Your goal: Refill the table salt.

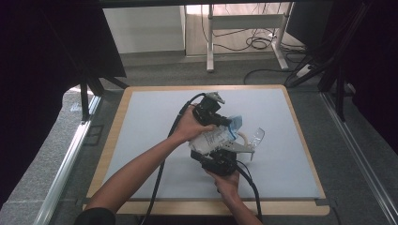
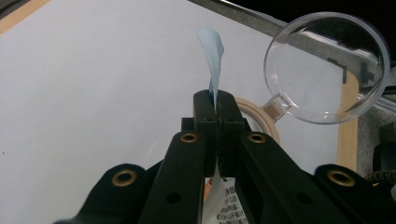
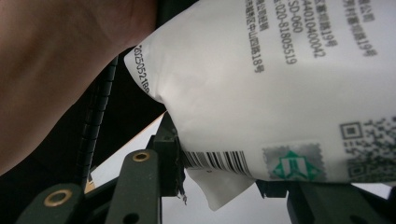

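A white printed pouch with a pale blue top strip hangs above the middle of the table between both hands. My left gripper comes in from the upper left and is shut on the blue top edge, as the left gripper view shows up close. From the near side my right gripper holds the pouch's lower end. In the right gripper view its jaws stand on either side of the pouch's barcode corner, and the right jaw is mostly hidden under it.
A clear round plastic scoop with a short handle lies just right of the pouch, also large in the left gripper view. A beige ring lies beside it. The grey mat has a wooden border. Cables trail from both grippers.
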### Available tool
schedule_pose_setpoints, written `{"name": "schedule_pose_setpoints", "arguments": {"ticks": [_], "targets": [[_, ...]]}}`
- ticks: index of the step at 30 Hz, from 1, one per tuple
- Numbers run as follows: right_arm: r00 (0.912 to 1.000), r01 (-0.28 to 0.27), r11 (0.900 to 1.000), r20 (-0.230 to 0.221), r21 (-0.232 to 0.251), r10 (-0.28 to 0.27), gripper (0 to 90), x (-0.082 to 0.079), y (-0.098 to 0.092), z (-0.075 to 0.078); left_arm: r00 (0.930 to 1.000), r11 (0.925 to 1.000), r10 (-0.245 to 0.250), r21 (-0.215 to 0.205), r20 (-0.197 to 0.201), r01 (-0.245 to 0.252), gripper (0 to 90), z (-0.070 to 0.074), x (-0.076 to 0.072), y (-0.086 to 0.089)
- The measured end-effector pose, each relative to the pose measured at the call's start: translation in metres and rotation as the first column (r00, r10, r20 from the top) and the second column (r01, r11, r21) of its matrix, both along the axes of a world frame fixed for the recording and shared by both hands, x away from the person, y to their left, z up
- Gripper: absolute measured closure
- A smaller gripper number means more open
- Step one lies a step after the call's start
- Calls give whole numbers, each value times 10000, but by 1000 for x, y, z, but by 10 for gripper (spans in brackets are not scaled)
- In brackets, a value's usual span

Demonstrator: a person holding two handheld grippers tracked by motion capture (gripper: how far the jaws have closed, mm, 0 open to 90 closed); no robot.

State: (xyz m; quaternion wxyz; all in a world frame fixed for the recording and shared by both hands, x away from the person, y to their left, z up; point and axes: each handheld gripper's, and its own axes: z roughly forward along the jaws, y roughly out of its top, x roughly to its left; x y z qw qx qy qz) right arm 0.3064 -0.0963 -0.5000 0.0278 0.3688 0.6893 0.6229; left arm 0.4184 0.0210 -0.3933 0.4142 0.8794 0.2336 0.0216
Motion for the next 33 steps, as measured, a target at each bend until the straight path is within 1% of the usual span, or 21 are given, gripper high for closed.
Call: {"name": "schedule_pose_setpoints", "arguments": {"ticks": [3,8,12,14,17,25,33], "targets": [[10000,28,10000,-8,-23,-28,594,0,1,0,10000,10000,5,-53,-38,-5,900,0,0,1],[10000,33,10000,2,-23,-33,595,0,1,0,10000,10000,-3,95,33,3,900,1,0,1],[10000,59,9999,72,-118,-58,595,0,2,-1,10000,10000,16,81,25,-16,900,1,-1,1],[10000,67,9999,35,-115,-66,595,0,2,-1,10000,10000,41,40,13,-42,900,0,-1,1],[9999,142,9998,46,-100,-141,596,-1,3,-1,10000,9999,-22,153,38,21,900,1,-1,1],[9999,171,9999,16,-16,-171,596,-1,4,0,10000,9999,-16,154,44,15,900,1,-1,1],[9997,244,9997,87,-46,-244,596,0,4,-1,9999,9998,-78,157,90,76,900,1,0,1]]}}
